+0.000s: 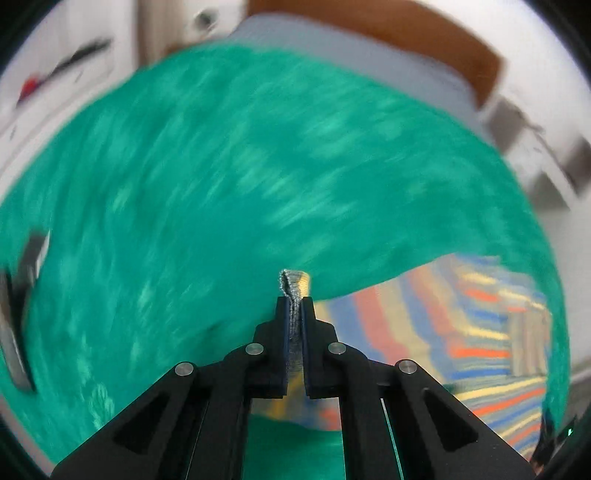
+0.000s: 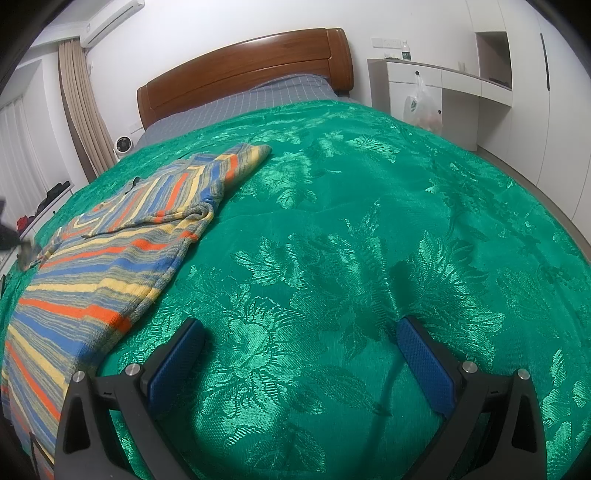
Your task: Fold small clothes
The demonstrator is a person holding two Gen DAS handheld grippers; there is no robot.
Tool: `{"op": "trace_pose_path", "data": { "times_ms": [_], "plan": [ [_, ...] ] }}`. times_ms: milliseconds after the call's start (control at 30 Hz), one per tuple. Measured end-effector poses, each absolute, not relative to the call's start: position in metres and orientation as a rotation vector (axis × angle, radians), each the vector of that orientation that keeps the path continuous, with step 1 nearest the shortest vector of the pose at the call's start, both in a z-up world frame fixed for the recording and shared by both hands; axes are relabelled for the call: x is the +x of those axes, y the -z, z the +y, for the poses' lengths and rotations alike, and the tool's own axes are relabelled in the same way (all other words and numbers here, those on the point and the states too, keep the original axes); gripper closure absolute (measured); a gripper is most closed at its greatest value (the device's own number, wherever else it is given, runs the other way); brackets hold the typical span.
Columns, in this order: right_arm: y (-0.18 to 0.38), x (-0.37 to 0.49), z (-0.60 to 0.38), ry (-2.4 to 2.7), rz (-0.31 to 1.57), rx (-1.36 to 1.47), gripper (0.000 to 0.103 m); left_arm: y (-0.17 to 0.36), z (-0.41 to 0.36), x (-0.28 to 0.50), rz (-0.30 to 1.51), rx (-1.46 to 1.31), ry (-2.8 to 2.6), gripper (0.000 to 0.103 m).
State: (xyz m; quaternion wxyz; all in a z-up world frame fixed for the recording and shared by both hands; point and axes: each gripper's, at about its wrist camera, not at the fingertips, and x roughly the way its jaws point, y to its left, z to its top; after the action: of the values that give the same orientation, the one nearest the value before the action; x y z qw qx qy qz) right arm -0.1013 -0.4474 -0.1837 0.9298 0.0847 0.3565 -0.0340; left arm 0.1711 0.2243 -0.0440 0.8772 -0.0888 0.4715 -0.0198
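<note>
A wide bed fills most of the room, covered by a shiny green bedspread (image 2: 332, 229) woven with leaves and flowers; it lies fairly smooth, with soft ripples and one long crease near the front. Past its far edge a strip of grey checked sheet (image 2: 236, 103) shows, running up to a curved brown wooden headboard (image 2: 243, 66) against a white wall. To the right of the bed stand white cupboards (image 2: 517, 96) with a low counter, and a plastic bag (image 2: 421, 103) hangs from the drawer front; a narrow strip of floor runs between them and the bedspread's edge. On the left are beige curtains (image 2: 77, 103), an air conditioner (image 2: 110, 22) high on the wall and a small round fan (image 2: 122, 144) beside the bed. The striped sweater (image 2: 110, 258), in blue, orange, yellow and grey, lies spread along the left side of the bed, one sleeve folded across it and its cuff pointing toward the headboard. All the middle and right of the bedspread is bare. The right gripper (image 2: 299, 339) hovers over this bare part with its blue pads wide apart and nothing between them. The left gripper (image 1: 294, 306) has its jaws clamped on a grey edge of the sweater, and its view is smeared with blur.
</note>
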Motion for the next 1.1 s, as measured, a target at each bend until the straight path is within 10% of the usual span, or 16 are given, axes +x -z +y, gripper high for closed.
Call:
{"op": "trace_pose_path", "data": {
  "times_ms": [233,467,600,833,1100],
  "plan": [
    [0.184,-0.101,-0.447,0.069,0.729,0.174,0.000,-0.033,0.069,0.173,0.866,-0.057,0.365,0.099],
    [0.184,-0.101,-0.447,0.069,0.729,0.174,0.000,0.020,-0.045,0.168,0.948,-0.041,0.507,0.096],
    [0.184,-0.101,-0.447,0.069,0.729,0.174,0.000,0.068,-0.069,0.153,1.023,-0.044,0.438,0.038],
    [0.184,-0.101,-0.447,0.068,0.729,0.174,0.000,0.069,-0.011,0.098,0.908,-0.036,0.300,0.009],
    [0.184,-0.101,-0.447,0.071,0.730,0.170,0.000,0.117,0.114,0.079,0.866,0.173,-0.019,0.007]
  ]
}}
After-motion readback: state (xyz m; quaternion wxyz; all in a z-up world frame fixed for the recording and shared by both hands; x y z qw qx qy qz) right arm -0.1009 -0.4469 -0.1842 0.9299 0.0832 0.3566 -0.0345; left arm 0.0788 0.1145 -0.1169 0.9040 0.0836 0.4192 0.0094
